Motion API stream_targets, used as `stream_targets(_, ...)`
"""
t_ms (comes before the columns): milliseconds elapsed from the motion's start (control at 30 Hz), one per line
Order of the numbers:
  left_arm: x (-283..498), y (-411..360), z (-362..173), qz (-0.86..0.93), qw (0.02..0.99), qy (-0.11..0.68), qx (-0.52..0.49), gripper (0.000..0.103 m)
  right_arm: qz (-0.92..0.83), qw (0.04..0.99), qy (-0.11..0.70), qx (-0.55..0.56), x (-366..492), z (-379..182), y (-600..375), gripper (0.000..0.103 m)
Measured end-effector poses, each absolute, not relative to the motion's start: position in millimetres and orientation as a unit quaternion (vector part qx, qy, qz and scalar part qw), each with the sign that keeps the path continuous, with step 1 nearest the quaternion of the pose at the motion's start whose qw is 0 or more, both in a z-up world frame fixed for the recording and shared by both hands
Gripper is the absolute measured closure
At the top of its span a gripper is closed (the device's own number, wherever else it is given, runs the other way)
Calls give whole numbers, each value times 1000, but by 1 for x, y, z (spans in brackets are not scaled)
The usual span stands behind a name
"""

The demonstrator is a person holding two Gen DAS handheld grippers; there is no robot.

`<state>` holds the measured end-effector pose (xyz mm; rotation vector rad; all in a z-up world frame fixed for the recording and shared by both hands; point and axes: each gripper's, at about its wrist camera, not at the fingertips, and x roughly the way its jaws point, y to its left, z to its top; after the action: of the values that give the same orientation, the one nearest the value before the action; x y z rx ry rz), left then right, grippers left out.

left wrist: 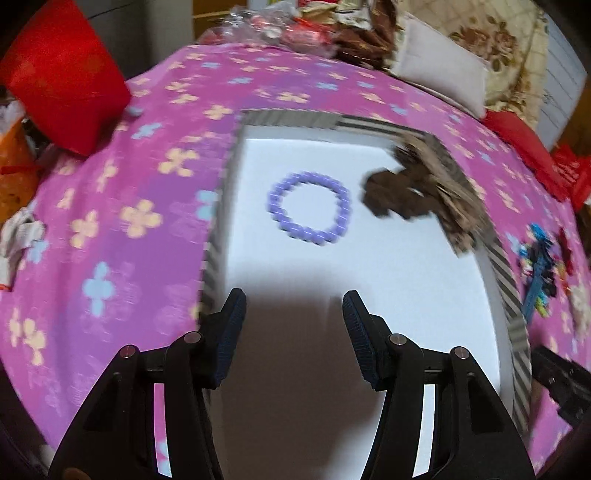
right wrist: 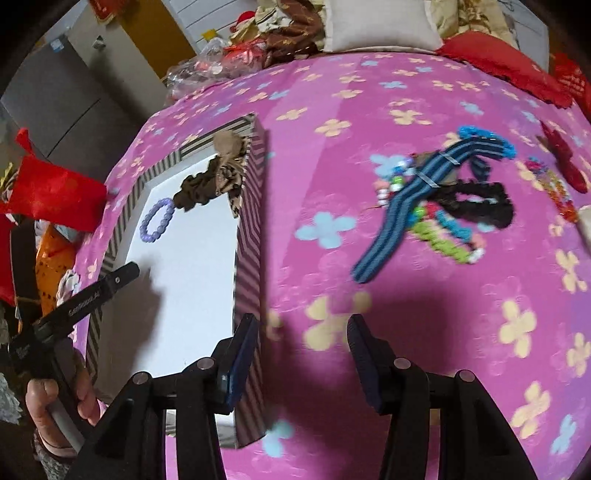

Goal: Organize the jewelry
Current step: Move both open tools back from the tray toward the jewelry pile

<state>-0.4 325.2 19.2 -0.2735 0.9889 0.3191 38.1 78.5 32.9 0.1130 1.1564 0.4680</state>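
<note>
A striped box with a white floor (left wrist: 280, 125) (right wrist: 245, 236) lies open on the pink flowered cloth. A purple bead bracelet (left wrist: 309, 207) (right wrist: 157, 219) and brown scrunchies (left wrist: 402, 194) (right wrist: 207, 184) lie inside it. A pile of hair bands and bracelets lies on the cloth right of the box: a blue striped band (right wrist: 413, 199), a black scrunchie (right wrist: 480, 203), green and blue beaded pieces (right wrist: 443, 236); the pile also shows in the left wrist view (left wrist: 539, 266). My left gripper (left wrist: 293, 306) is open and empty over the box's near part. My right gripper (right wrist: 303, 328) is open and empty above the cloth, beside the box's right wall.
A red bag (left wrist: 62, 81) stands at the far left. A white pillow (right wrist: 376, 22) and cluttered packages (left wrist: 295, 26) lie at the back. Red items (right wrist: 495, 62) sit at the far right. The left gripper's body (right wrist: 85, 295) and the hand holding it show in the right wrist view.
</note>
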Motion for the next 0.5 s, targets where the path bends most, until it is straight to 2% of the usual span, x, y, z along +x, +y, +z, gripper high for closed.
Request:
stream_targets(233,1,362,10,209,837,488,-136,49,240,814,530,-9,30,35,134,54)
stream_targets(500,4,385,12,250,831,480,-133,49,269,797,540,-22,12,23,153,54)
